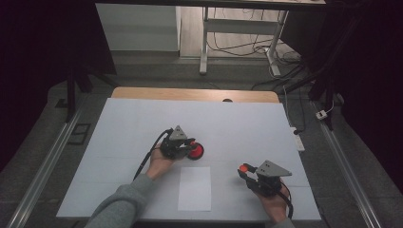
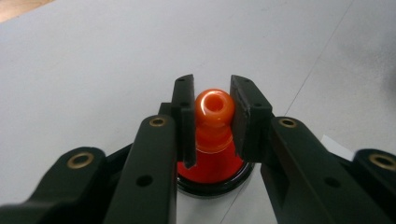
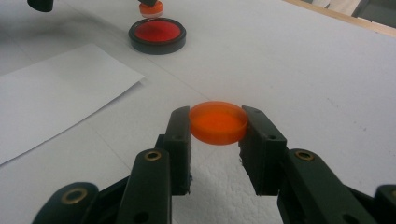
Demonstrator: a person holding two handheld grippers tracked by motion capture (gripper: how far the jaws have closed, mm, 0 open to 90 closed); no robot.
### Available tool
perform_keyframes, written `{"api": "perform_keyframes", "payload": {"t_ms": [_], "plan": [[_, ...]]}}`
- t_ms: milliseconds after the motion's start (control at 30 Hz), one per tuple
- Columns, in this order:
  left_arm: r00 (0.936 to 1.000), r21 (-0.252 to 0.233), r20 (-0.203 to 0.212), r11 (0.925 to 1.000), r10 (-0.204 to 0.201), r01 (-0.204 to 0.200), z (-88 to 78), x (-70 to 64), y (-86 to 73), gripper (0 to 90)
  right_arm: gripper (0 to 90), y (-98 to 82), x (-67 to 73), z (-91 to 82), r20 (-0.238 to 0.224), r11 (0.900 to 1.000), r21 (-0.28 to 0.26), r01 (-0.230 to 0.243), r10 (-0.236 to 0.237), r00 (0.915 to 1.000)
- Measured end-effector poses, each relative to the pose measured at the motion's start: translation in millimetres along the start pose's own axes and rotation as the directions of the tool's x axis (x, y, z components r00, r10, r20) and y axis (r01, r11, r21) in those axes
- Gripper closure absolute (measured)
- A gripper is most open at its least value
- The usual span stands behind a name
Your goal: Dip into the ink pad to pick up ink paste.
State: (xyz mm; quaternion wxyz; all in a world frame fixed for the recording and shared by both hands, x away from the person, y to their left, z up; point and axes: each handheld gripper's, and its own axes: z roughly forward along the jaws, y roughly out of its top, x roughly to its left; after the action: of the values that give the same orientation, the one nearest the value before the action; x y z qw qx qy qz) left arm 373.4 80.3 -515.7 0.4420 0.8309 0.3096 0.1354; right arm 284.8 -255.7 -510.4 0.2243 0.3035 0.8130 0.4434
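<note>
My left gripper [image 1: 191,144] [image 2: 213,88] is shut on an orange knob-shaped piece [image 2: 214,111] with a round, holed top. It holds the piece upright just over a red dish with a black rim [image 1: 197,151] [image 2: 212,179] [image 3: 157,33]; whether they touch I cannot tell. The piece [image 3: 151,8] also shows at the top of the right gripper view, by the dish's far side. Near the table's front right, my right gripper [image 1: 244,170] [image 3: 217,116] is shut on a flat orange disc [image 1: 243,167] [image 3: 218,123], held level a little above the white surface.
A white paper sheet [image 1: 195,188] [image 3: 51,93] lies at the front middle of the white-covered table [image 1: 237,123], between the two hands. A wooden strip [image 1: 190,93] runs along the far edge. Desk legs and cables stand on the floor beyond.
</note>
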Motion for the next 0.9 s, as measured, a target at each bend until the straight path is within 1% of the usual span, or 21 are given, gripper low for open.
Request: {"api": "perform_keyframes", "payload": {"t_ms": [567,667,700,767,900], "plan": [[1.0000,0.040,0.000,0.9992,0.002,-0.002,12.5,0.4,-4.7,72.6,64.5,0.0,1.0,0.5,-0.004,1.000,-0.003,0.003,-0.003,1.0000],[0.9999,0.035,0.010,0.9993,-0.010,0.010,13.5,2.3,-6.9,72.6,64.5,0.1,1.1,0.6,-0.004,1.000,0.002,0.006,-0.006,1.0000],[0.9999,0.036,0.007,0.9993,-0.010,0.010,13.5,1.8,-7.0,72.7,64.4,0.0,1.2,0.5,-0.003,1.000,0.005,0.004,-0.004,1.0000],[1.0000,0.033,-0.003,0.9995,0.003,-0.002,13.8,0.0,-7.8,72.8,64.5,-0.3,1.4,0.7,-0.003,1.000,0.001,0.001,-0.001,1.0000],[0.9999,0.021,-0.013,0.9998,0.003,-0.002,13.8,-1.5,-9.8,72.9,64.4,-0.1,1.9,-0.1,0.000,1.000,0.002,0.006,-0.006,1.0000]]}}
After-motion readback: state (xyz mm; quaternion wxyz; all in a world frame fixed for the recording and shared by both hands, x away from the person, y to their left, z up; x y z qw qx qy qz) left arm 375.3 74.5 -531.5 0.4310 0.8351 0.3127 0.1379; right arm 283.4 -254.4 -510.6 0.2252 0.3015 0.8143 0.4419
